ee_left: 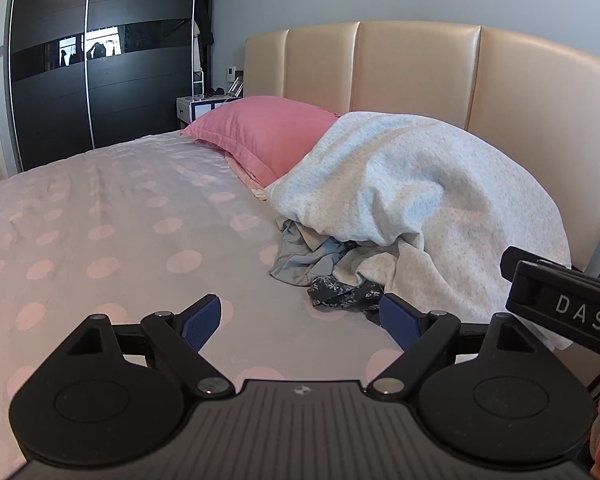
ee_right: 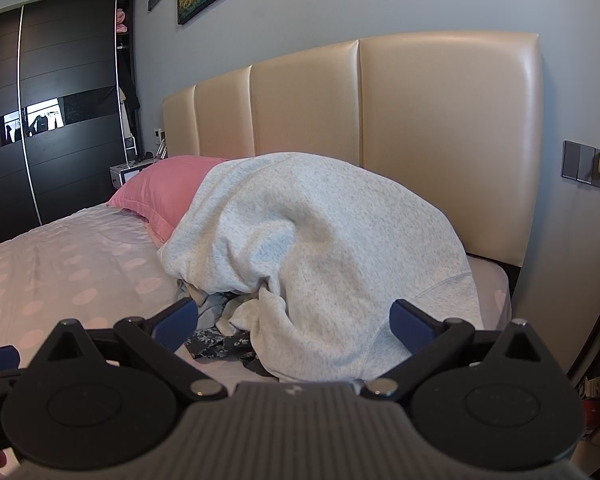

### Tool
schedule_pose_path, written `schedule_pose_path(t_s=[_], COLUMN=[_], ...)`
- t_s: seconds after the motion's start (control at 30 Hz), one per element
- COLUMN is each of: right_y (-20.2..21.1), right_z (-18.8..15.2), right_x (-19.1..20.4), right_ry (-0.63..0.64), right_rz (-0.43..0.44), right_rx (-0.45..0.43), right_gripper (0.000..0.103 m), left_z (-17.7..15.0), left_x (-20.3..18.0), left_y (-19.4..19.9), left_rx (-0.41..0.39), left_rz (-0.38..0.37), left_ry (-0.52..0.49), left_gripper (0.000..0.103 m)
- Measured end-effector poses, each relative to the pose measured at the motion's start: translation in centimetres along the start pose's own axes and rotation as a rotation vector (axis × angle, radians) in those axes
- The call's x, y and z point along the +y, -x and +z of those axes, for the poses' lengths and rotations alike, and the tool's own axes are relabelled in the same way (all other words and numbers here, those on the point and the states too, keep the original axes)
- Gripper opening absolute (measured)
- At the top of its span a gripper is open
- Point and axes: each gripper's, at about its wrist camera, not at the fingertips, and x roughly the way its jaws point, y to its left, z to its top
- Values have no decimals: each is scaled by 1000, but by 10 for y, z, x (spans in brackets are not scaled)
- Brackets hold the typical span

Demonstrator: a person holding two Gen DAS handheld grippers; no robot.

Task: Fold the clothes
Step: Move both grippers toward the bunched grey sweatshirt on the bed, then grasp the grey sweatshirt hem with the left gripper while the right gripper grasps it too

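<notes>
A heap of clothes lies on the bed by the headboard. A light grey sweatshirt (ee_left: 412, 184) drapes over the top; it also shows in the right wrist view (ee_right: 320, 240). Under its edge lie a pale blue garment (ee_left: 304, 256) and a dark floral garment (ee_left: 340, 294), also seen in the right wrist view (ee_right: 220, 342). My left gripper (ee_left: 300, 322) is open and empty, just short of the heap. My right gripper (ee_right: 296, 320) is open and empty, its fingers either side of the sweatshirt's near edge. The right gripper's body (ee_left: 560, 304) shows in the left wrist view.
The bed has a white sheet with pink dots (ee_left: 120, 220). A pink pillow (ee_left: 268, 136) lies left of the heap. A beige padded headboard (ee_right: 440, 120) stands behind. A dark wardrobe (ee_left: 100, 60) and a small bedside table (ee_left: 196, 108) stand at the far side.
</notes>
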Motion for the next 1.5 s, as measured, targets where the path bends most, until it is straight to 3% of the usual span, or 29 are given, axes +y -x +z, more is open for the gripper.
schedule_pose_path(t_s=[1.13,1.5], right_y=[-7,-37], right_z=[0,19], right_x=[-3,-8], right_ry=[-6,56], right_rz=[21,102], right_rx=[32,157], right_gripper=[103,101], left_z=[-1,19], left_x=[-7,-14], left_y=[-9,-38], left_rx=[30,74], left_rz=[1,-67], left_ry=[-14,-70], left_gripper=[87,87])
